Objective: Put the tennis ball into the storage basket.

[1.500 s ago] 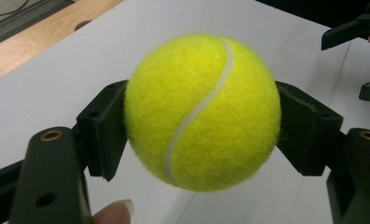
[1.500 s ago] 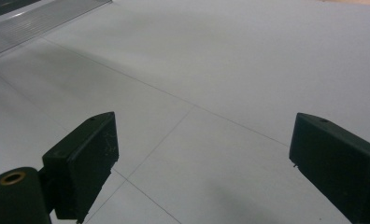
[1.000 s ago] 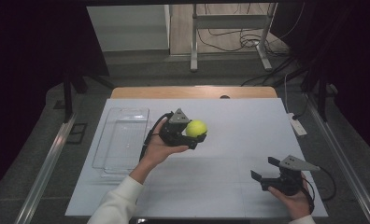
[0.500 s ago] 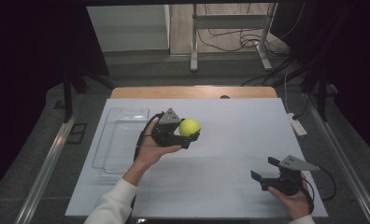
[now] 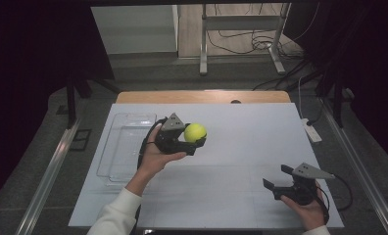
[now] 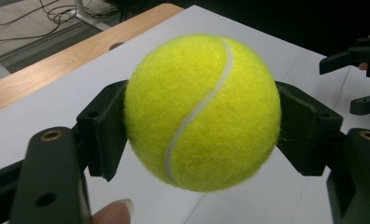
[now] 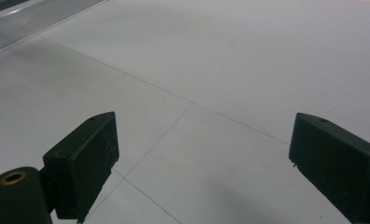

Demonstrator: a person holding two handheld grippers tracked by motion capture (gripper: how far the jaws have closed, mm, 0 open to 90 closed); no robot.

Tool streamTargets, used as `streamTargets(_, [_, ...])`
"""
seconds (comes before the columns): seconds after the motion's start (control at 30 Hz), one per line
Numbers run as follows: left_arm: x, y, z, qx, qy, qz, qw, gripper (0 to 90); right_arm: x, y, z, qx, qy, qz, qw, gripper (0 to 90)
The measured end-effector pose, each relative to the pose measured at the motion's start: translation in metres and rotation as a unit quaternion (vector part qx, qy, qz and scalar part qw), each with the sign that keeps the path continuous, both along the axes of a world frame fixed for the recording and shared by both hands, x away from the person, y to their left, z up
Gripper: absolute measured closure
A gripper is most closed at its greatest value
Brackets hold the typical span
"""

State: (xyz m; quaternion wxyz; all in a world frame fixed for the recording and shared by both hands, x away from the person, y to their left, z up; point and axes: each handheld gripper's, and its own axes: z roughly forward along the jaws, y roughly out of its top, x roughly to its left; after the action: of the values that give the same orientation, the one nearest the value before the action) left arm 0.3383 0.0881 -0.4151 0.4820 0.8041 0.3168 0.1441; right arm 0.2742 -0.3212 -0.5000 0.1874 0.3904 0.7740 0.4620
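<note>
A yellow tennis ball hangs above the white table, clamped between the two black pads of my left gripper. That gripper is held up over the table's left middle, just right of the clear tray, with its jaws pointing right. Near the front right corner my right gripper rests low in the hand, jaws wide open, nothing between them but bare table top. From the left gripper view the right gripper's black jaws show far off at the right edge.
A clear plastic tray lies on the left side of the white table. A white power strip sits at the table's right edge. A strip of wooden desk runs behind; cables and a metal stand are on the floor beyond.
My left gripper with the ball has drifted a little to the left, toward the tray. The right gripper has stayed where it was.
</note>
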Motion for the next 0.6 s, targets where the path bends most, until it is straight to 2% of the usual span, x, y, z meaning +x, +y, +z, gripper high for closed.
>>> streamTargets(0.6, [-0.006,0.020,-0.002,-0.005,-0.007,0.012,0.9999,26.9,-0.001,0.001,0.000,-0.004,0.001,-0.006,1.0000,8.9])
